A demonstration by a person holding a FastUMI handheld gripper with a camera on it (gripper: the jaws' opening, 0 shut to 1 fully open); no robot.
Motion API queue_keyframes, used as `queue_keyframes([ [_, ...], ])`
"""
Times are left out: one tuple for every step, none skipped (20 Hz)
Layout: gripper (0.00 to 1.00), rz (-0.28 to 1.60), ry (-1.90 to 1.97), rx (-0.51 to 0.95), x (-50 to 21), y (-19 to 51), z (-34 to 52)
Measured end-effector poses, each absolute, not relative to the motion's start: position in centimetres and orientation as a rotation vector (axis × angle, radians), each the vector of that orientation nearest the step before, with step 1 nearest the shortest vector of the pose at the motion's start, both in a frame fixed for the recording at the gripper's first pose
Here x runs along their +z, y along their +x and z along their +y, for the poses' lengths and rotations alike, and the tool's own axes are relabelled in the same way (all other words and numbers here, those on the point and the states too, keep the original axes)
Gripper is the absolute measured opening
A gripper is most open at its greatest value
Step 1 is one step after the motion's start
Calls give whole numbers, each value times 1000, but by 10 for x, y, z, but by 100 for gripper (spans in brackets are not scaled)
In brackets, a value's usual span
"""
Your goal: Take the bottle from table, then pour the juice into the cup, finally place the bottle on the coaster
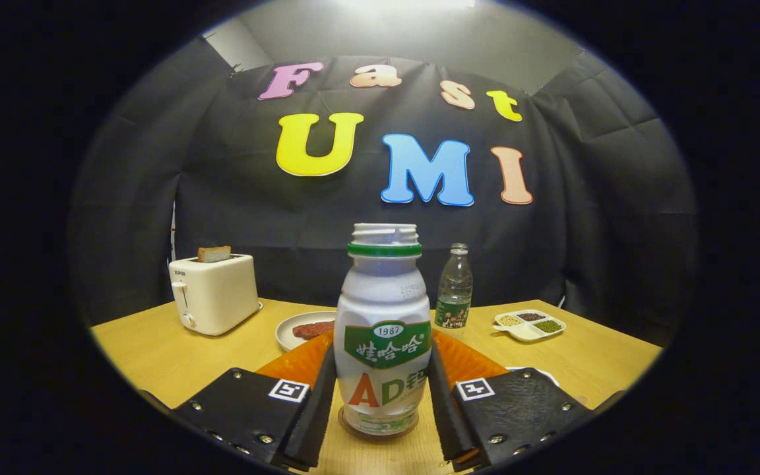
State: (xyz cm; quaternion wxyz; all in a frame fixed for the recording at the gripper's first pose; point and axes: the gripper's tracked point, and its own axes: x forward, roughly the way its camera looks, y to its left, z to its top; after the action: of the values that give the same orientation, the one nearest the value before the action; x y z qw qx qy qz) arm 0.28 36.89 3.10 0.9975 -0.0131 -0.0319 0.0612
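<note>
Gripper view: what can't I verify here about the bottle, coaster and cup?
- Coaster: a dark disc under the bottle, mostly covered by it; cannot confirm it.
- Cup: cannot tell; the bottle and fingers block the table ahead.
- Gripper: fingers flank the bottle; contact unclear.
- Juice level: bottle is opaque.

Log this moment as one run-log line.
gripper: fingers flank, seem to touch white uncapped plastic bottle | bottle: upright on round brown coaster | table: wooden | phase: place or release
</note>
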Motion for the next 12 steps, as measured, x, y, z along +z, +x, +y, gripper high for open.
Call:
queue_keyframes([
  [66, -61, -32, 121, 28, 7, 368],
  [67, -55, -30, 124, 25, 11, 368],
  [66, -46, -25, 126, 21, 15, 369],
  [66, -39, -16, 134, 16, 18, 371],
  [66, -30, -9, 137, 12, 21, 372],
  [67, -26, -5, 142, 9, 23, 373],
  [67, -16, -4, 142, 6, 25, 374],
  [66, -10, -4, 145, 3, 27, 374],
  [67, -7, -2, 146, 2, 28, 375],
  [67, -6, -3, 149, 0, 30, 376],
  [66, -6, -6, 149, 0, 31, 376],
  [67, -8, -8, 146, -1, 32, 375],
])
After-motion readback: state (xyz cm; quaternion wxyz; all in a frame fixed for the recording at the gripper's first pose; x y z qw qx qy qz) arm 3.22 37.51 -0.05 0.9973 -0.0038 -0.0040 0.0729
